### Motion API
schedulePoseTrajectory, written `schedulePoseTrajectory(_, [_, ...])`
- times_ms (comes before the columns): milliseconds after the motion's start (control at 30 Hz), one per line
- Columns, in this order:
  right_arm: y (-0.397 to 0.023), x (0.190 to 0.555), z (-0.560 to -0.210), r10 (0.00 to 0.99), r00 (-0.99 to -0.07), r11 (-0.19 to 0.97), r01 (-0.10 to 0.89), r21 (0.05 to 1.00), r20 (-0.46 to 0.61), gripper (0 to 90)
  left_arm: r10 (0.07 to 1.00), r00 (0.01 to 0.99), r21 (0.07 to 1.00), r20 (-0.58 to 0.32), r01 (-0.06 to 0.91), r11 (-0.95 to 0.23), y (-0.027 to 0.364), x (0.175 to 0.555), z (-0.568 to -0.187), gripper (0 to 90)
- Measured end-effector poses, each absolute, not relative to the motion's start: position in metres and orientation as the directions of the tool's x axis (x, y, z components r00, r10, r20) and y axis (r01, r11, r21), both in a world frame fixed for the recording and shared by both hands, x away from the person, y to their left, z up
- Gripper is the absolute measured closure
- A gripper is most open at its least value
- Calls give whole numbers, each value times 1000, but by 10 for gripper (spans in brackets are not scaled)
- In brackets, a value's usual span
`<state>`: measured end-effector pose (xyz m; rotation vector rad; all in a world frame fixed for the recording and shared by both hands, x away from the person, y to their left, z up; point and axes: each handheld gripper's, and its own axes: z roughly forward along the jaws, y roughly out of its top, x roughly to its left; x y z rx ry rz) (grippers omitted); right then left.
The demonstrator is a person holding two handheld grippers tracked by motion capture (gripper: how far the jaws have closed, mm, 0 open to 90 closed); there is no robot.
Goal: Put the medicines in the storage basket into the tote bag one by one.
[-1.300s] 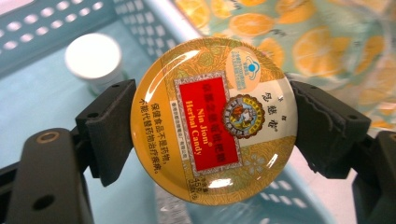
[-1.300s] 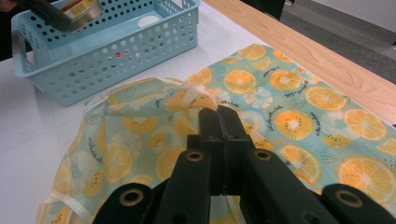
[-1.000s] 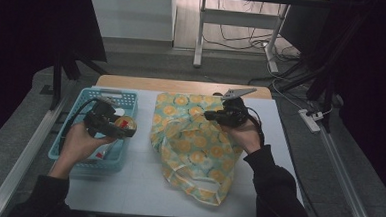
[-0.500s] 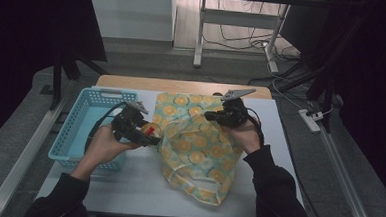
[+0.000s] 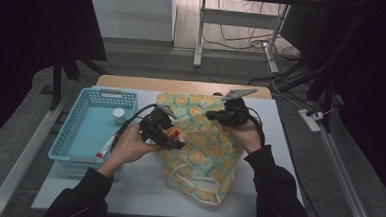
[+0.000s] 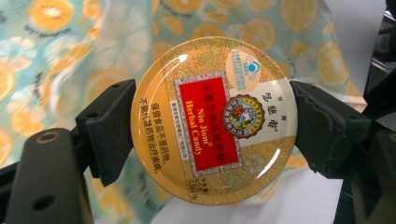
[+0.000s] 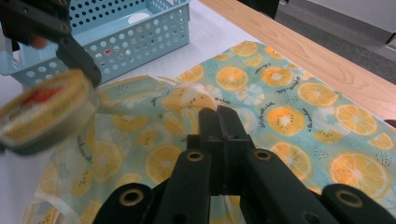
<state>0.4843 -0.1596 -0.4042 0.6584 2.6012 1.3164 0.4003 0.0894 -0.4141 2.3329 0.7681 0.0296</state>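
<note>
A round gold candy tin [image 6: 215,121] with a red label sits clamped between the jaws of my left gripper [image 5: 172,136], held above the left edge of a cloth bag [image 5: 203,154] printed with orange slices. In the right gripper view the tin [image 7: 44,112] hangs at the left, blurred. My right gripper [image 7: 219,116] is shut on a raised fold of the bag's rim near its far end, seen from above as the right gripper [image 5: 213,115]. The bag lies flat on the white table, its mouth towards the far side.
A light-blue perforated basket [image 5: 61,154] stands left of the bag, holding a small white bottle [image 5: 119,116] and a tube [image 5: 106,146]. A wooden strip [image 5: 182,85] runs along the table's far edge. Metal rails flank both sides of the table.
My left gripper has carried the tin rightwards from above the basket to the bag's left edge. The right gripper has stayed put, holding the bag.
</note>
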Motion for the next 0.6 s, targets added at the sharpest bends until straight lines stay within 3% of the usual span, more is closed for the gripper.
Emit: schedulePoseTrajectory(600, [-158,493,-409,469,-880,507,336,794,73,900,503,852,587,-146,483,-649,37,429,-447,210])
